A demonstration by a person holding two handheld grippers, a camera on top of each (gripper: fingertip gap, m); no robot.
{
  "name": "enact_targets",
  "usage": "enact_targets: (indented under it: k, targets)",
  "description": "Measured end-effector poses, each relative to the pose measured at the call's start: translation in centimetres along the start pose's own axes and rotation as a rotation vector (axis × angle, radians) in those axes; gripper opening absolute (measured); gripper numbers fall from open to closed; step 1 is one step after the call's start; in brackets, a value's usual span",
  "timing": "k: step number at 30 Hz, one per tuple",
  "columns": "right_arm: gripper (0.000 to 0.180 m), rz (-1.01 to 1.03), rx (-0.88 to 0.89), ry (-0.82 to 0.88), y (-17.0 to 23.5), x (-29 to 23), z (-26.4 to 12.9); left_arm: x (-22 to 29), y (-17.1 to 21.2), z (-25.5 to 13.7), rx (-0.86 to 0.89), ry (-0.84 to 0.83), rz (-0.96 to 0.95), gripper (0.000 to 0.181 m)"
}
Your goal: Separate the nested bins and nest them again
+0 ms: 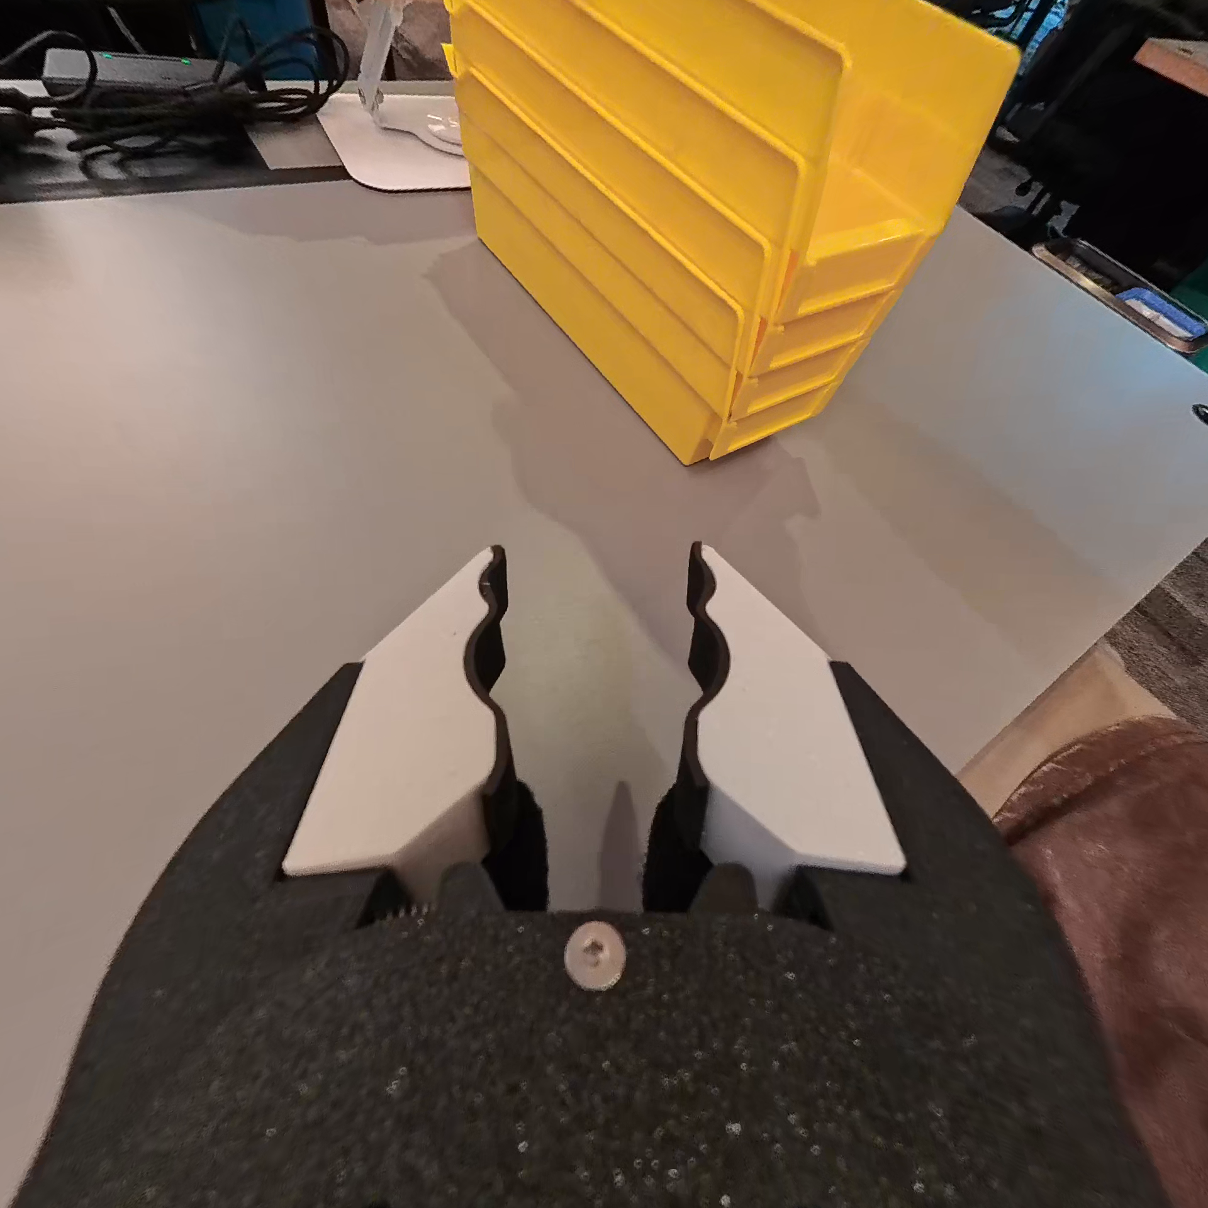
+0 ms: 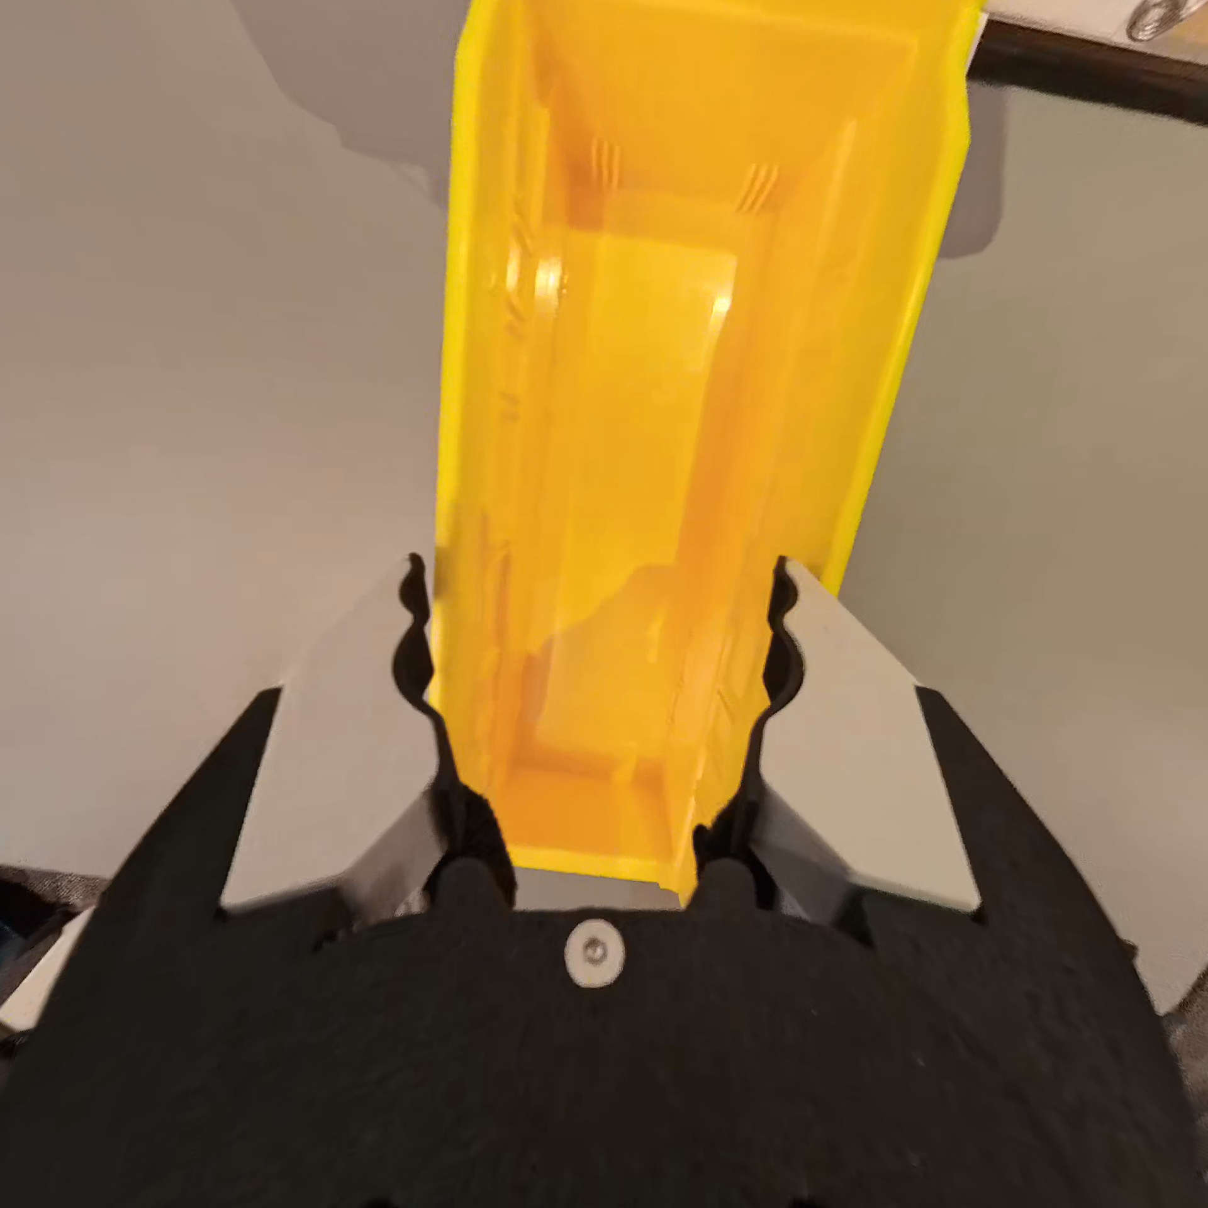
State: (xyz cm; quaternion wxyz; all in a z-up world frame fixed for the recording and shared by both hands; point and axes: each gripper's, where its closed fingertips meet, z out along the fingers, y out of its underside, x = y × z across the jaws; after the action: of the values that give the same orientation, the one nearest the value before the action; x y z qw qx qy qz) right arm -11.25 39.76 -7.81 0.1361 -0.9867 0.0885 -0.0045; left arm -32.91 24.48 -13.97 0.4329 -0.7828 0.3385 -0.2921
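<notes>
While the left tool (image 1: 596, 569) hovers agape over the table (image 1: 229, 392), the right tool (image 2: 596, 582) clamps a yellow bin (image 2: 654, 392).

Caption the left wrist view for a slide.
Open left gripper hovers over the grey table, empty, facing a stack of nested yellow bins standing ahead.

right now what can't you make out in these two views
- Left wrist view: top of the nested yellow bins is cut off by the upper edge, so the count is uncertain.
- Right wrist view: the yellow bin between the right gripper fingers is motion-blurred; whether they clamp it is unclear.
- Left wrist view: left gripper open; right gripper out of frame.
</notes>
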Motion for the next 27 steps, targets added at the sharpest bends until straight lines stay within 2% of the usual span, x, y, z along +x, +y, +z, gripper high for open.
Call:
enact_targets:
  k: [2, 5, 7, 10, 14, 18, 27]
  targets:
    - [0.103, 0.001, 0.012, 0.008, -0.6, 0.1, 0.1, 0.1, 0.0, 0.1, -0.004, 0.007, -0.007, 0.054]
    - [0.102, -0.046, 0.126, 0.02, -2.5, -0.5, -1.6, 0.3, 0.1, 0.3, -0.009, 0.016, -0.007, 0.054]
    - [0.107, -0.067, 0.14, 0.053, -2.9, -0.3, -2.3, 0.6, 0.3, 0.5, -0.019, 0.029, -0.01, 0.054]
    - [0.118, -0.09, 0.077, 0.134, -1.9, 1.4, -1.5, 1.1, 0.6, 0.8, -0.038, 0.041, 0.004, 0.055]
    - [0.136, -0.038, -0.024, 0.053, -0.2, 0.9, 0.7, 1.3, 0.8, 0.9, -0.053, 0.034, 0.033, 0.055]
    - [0.131, -0.039, -0.041, 0.086, 0.0, 1.3, 1.6, 1.2, 1.0, 0.9, -0.061, 0.037, 0.027, 0.055]
    - [0.109, -0.035, -0.059, 0.078, 0.2, 1.4, 1.1, 1.4, 1.3, 1.0, -0.073, 0.054, 0.013, 0.054]
